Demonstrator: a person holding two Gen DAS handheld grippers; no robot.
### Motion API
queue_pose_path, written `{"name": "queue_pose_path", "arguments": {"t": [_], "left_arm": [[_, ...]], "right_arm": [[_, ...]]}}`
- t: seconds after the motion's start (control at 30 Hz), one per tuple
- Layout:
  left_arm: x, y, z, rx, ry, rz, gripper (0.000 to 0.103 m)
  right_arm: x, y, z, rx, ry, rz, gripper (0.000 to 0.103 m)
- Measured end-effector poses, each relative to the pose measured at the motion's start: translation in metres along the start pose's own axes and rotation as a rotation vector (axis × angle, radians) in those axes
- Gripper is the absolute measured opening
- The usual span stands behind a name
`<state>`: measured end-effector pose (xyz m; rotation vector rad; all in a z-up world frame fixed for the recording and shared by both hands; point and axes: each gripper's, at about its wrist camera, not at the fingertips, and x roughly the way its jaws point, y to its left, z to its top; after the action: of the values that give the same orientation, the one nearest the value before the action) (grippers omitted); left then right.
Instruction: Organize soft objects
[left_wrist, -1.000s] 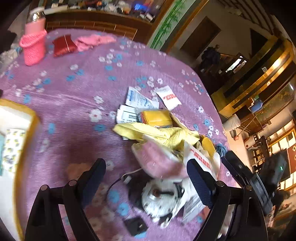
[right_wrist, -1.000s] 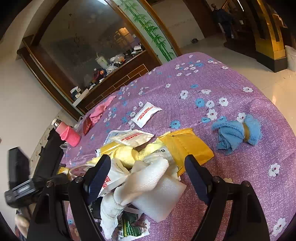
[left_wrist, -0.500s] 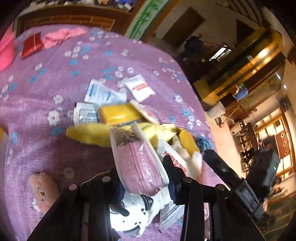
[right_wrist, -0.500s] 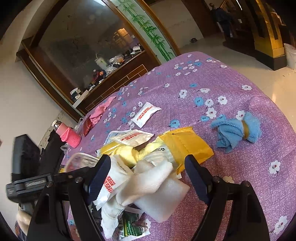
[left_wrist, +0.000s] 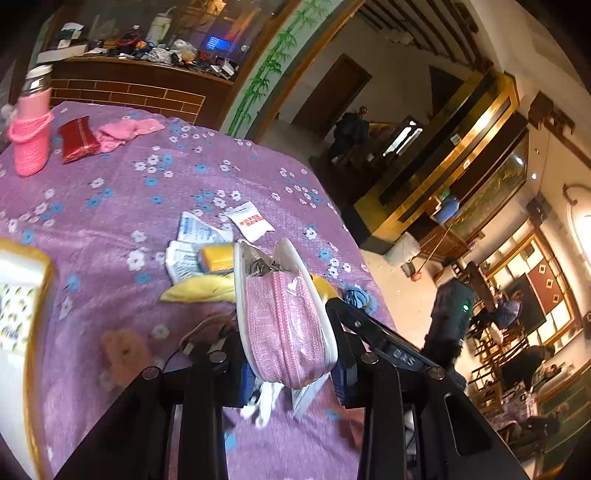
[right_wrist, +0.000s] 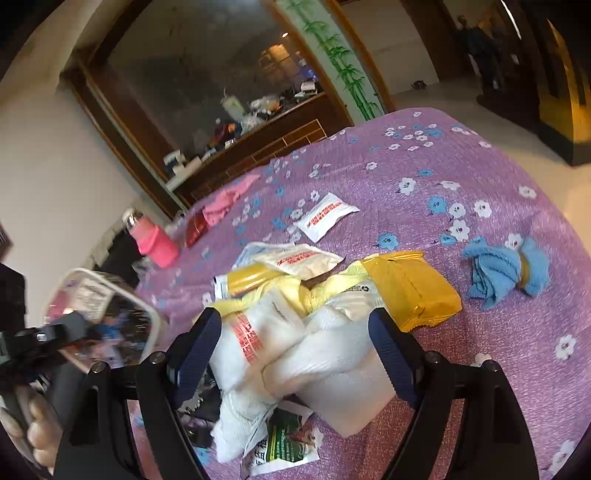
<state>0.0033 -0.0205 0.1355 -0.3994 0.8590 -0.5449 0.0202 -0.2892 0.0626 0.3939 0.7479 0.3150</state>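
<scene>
Your left claw (left_wrist: 291, 354) now pinches the pink zippered pouch in its clear, white-edged plastic sleeve (left_wrist: 286, 317). Its jaws have just been closing: a second ago they stood spread on either side of the pouch as it lay on the heap; now the pads press both flanks. The pouch stands up between the fingers, clear of the purple flowered tablecloth (left_wrist: 122, 192), the heap left below and ahead of the claw. Judgement: pick is made; carry and placement remain.

Ahead of the claw lie the yellow cloth (left_wrist: 199, 291) and the white printed sachets (left_wrist: 251, 221). Off to its left sits a yellow-rimmed white tray (left_wrist: 35, 258), cut off by the frame edge; probably the destination, unconfirmed.

Your right claw (right_wrist: 295, 350) is spread wide, unchanged, straddling the white foam-wrapped bundle (right_wrist: 332, 369) without pressing it.

Hard to read: the pouch's lower end and the white object beneath it are blurred. In the right view the pouch shows only as a smeared, glossy shape.
</scene>
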Motion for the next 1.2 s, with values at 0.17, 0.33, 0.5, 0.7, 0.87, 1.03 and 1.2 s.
{"name": "queue_pose_path", "arguments": {"t": [0.17, 0.33, 0.5, 0.7, 0.87, 1.03, 1.2], "left_arm": [[-0.045, 0.023, -0.016, -0.025, -0.064, 0.006, 0.033], [-0.076, 0.048, -0.033, -0.056, -0.116, 0.031, 0.033], [-0.097, 0.065, -0.046, -0.068, -0.155, 0.059, 0.034], [-0.108, 0.077, -0.055, -0.085, -0.175, 0.068, 0.034], [-0.133, 0.103, -0.065, -0.123, -0.210, 0.097, 0.034], [-0.164, 0.138, -0.068, -0.163, -0.243, 0.176, 0.034], [-0.186, 0.176, -0.064, -0.213, -0.244, 0.276, 0.034]], "right_arm": [[0.011, 0.028, 0.007, -0.152, 0.093, -0.060, 0.081], [0.026, 0.055, 0.011, -0.224, 0.191, -0.050, 0.081], [0.032, 0.077, 0.006, -0.201, 0.200, 0.027, 0.081], [0.062, 0.102, -0.002, -0.229, 0.271, -0.052, 0.048], [0.066, 0.086, -0.006, -0.168, 0.295, -0.101, 0.010], [0.028, 0.096, 0.006, -0.156, 0.206, -0.069, 0.010], [0.009, 0.139, 0.015, -0.180, 0.182, 0.059, 0.010]]}}
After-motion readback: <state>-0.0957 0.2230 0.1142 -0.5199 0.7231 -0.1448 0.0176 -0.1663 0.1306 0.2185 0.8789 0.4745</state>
